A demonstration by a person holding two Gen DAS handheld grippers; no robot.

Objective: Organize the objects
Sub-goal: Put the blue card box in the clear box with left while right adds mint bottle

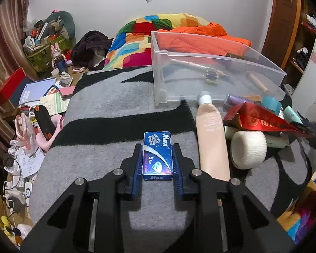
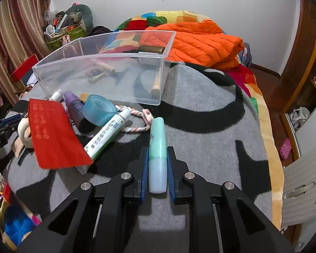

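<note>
**Both tools closed on items, bed**

Count, as we see it: one clear bin [image 1: 217, 71] on the grey-and-black blanket [image 1: 107, 105]; inside it one small tin [image 1: 211, 77] and two wooden-handled sticks, plus one dark bottle visible from the right wrist view. Beside the bin, a loose pile: one beige tube [image 1: 212, 141], one white gauze roll [image 1: 248, 149], one red packet [image 2: 54, 132], one purple bottle [image 2: 73, 107], one blue tape roll [image 2: 99, 110], one white-green tube [image 2: 107, 135], one braided cord [image 2: 137, 118].

Left tool [image 1: 157, 162]: we note one blue box [image 1: 157, 154], marked "Max", lying flat on the blanket between the two blue pads. Both pads sit against its long sides; the jaws are narrowed onto it. The box's far end sticks out past the fingertips, toward the bin, well apart from it.

Right tool [image 2: 157, 166]: one mint stick [image 2: 157, 154] lies lengthwise between the pads, pale cap end nearest the camera, green end past the fingertips. Pads press both sides; jaws nearly shut on it. It rests on the blanket, just right of the pile.
</note>
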